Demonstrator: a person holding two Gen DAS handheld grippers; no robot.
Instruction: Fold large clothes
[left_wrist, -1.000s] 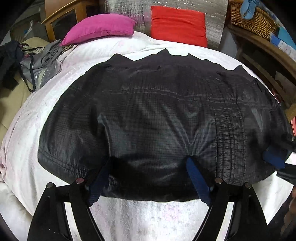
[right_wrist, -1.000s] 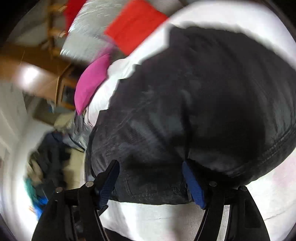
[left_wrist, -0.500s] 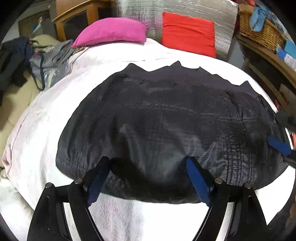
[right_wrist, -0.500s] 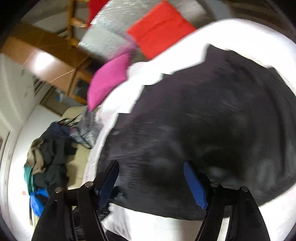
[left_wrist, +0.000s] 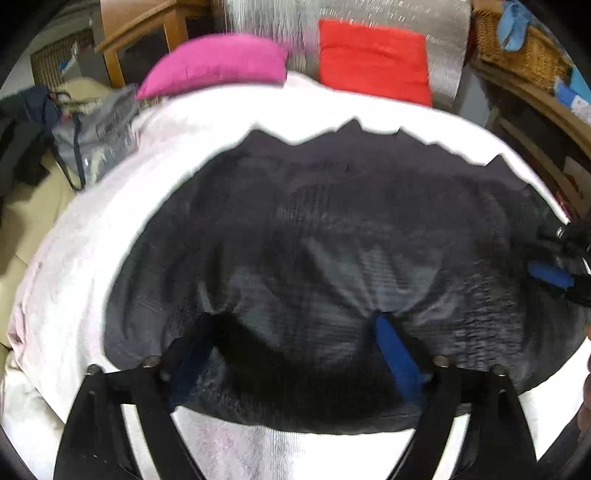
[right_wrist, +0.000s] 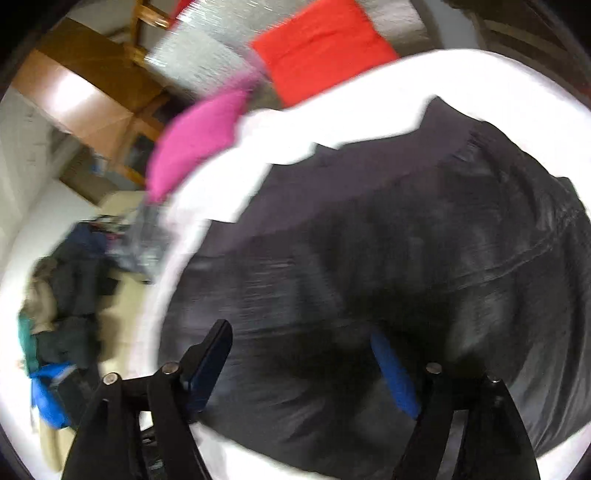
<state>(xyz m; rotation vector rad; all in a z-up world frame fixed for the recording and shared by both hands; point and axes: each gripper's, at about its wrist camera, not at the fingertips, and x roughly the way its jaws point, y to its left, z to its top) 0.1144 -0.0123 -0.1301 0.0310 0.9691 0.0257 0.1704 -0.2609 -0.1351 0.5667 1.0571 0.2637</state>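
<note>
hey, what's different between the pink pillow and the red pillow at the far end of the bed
The pink pillow is plump with a tapered corner; the red pillow is flatter and squarer. The pink pillow lies down on the white bed cover; the red pillow looks propped against the silvery backrest. The pink pillow sits to the left of the red pillow. Both are plain, single-coloured cushions beyond the black garment.

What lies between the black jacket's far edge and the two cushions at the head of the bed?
Only bare white bedcover. In the left wrist view it runs unbroken from the black jacket up to the pink cushion and the red cushion.
</note>
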